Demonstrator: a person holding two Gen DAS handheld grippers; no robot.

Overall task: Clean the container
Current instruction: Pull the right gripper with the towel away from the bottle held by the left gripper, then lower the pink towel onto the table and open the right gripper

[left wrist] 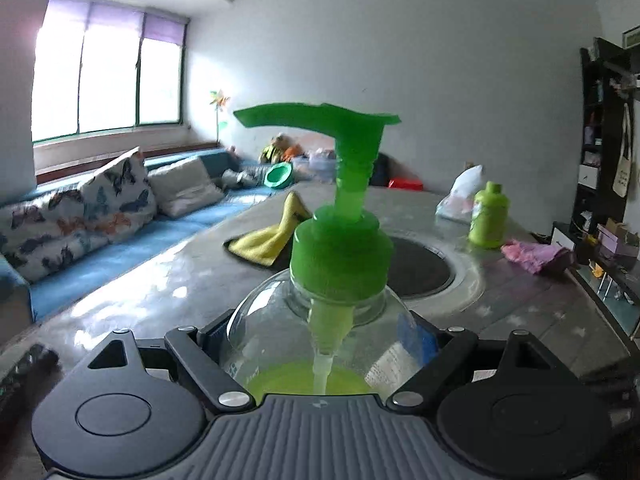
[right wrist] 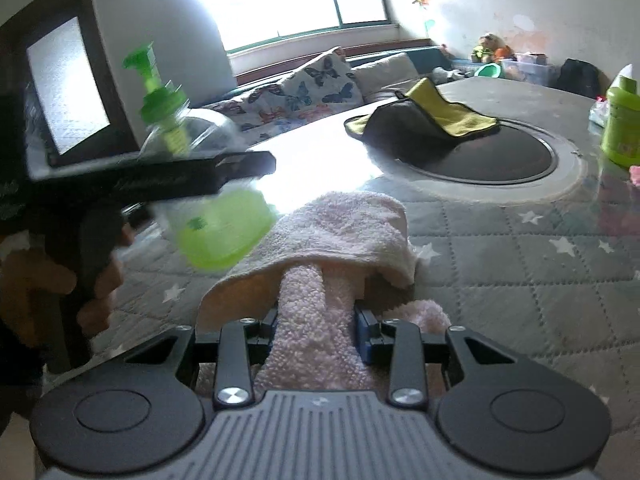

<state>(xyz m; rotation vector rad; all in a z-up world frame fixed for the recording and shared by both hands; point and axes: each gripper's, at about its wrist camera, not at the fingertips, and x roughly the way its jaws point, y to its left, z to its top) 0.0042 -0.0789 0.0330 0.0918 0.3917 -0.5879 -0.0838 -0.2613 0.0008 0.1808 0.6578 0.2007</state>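
Observation:
A clear pump bottle (left wrist: 320, 336) with a green pump top (left wrist: 340, 184) and green liquid at its bottom is held in my left gripper (left wrist: 320, 332), which is shut on its body. In the right wrist view the same bottle (right wrist: 216, 216) hangs tilted above the table at the left, with the left gripper's finger (right wrist: 180, 174) across it and a hand (right wrist: 96, 276) below. My right gripper (right wrist: 316, 320) is shut on a pale pink towel (right wrist: 344, 232), which bulges forward just right of the bottle's base.
The grey table (right wrist: 520, 264) has a quilted star-pattern cover and a round dark inset (right wrist: 500, 156). A yellow-and-grey cloth (right wrist: 440, 116) lies on the inset. A small green bottle (left wrist: 489, 216) and a pink rag (left wrist: 536, 256) sit at the right. A sofa with cushions (left wrist: 100, 208) runs behind.

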